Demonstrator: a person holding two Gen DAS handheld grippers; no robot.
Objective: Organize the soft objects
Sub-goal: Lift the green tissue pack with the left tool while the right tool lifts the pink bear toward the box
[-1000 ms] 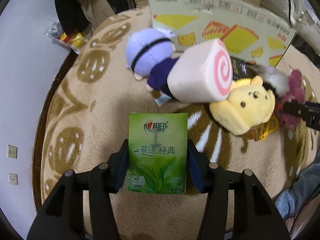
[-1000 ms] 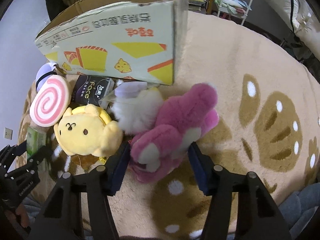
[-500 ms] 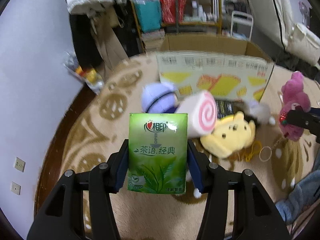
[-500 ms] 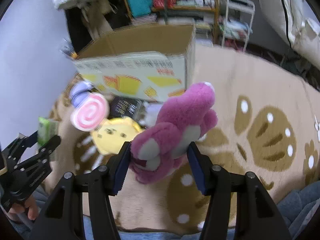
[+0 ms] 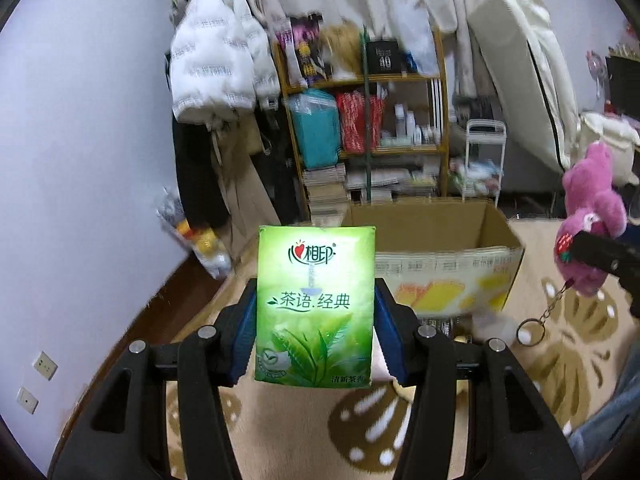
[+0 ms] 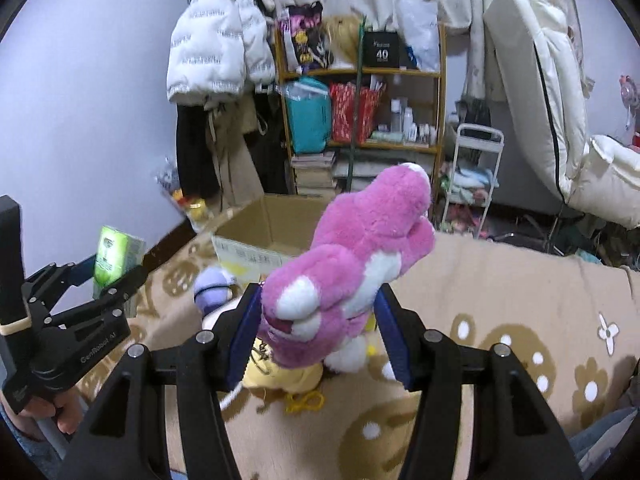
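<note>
My left gripper (image 5: 315,330) is shut on a green tissue pack (image 5: 315,304) and holds it in the air in front of the open cardboard box (image 5: 440,264). My right gripper (image 6: 318,332) is shut on a pink plush bear (image 6: 352,268), also lifted, with the box (image 6: 256,240) behind it. The bear (image 5: 592,216) with its dangling keyring shows at the right of the left wrist view. The tissue pack (image 6: 116,256) shows at the left of the right wrist view. A purple plush (image 6: 214,286) and a yellow plush (image 6: 280,380) lie on the rug below.
A beige patterned rug (image 6: 500,320) covers the floor. Behind the box stand a wooden shelf (image 6: 360,120) full of goods, a white cart (image 6: 476,176), hanging coats (image 6: 216,40) and a white mattress (image 6: 540,80). A bag of items (image 5: 200,236) lies by the wall.
Both grippers have risen from the rug with their loads and tilted up. The view now faces the box opening and the shelf instead of the plush pile.
</note>
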